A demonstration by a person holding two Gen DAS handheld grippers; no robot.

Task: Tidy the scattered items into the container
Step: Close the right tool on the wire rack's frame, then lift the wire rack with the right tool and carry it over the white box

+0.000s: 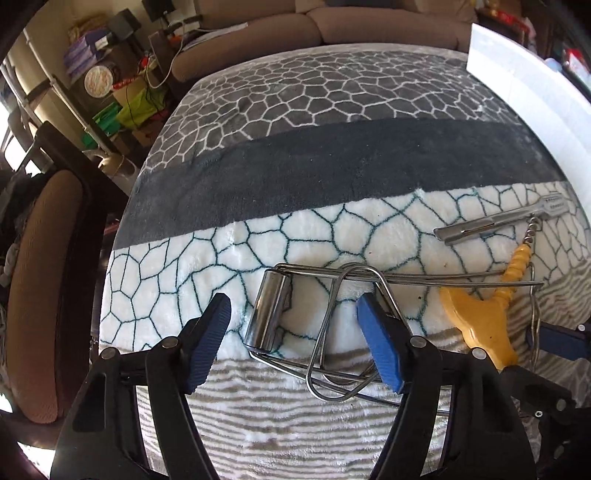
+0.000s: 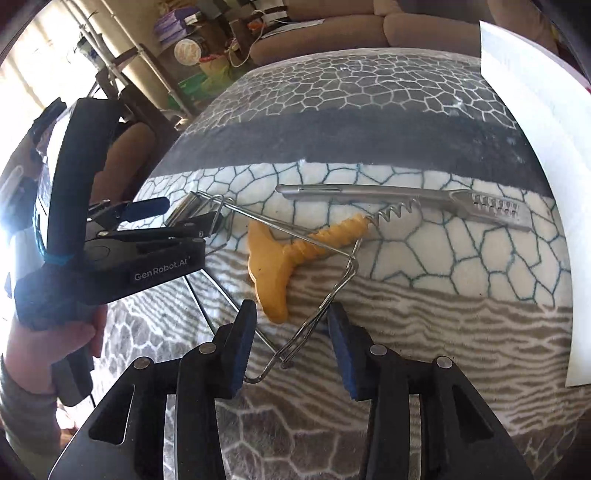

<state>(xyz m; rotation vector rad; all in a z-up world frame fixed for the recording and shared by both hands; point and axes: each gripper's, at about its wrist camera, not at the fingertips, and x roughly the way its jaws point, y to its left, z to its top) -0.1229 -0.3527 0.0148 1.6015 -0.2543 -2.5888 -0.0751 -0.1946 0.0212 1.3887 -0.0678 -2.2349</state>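
Observation:
A wire tool with a chrome roller lies on the patterned blanket. My left gripper stands open over it, with the roller between the blue pads; the right pad sits against the wire frame. A yellow-handled corkscrew lies over the wire, and a flat steel tool lies behind it. My right gripper is open, the wire's bent end lying between its fingers close to the right pad. The white container stands at the right.
A person's hand holds the left gripper at the left of the right wrist view. A brown sofa stands beyond the blanket, a chair to the left, and cluttered shelves at the back left.

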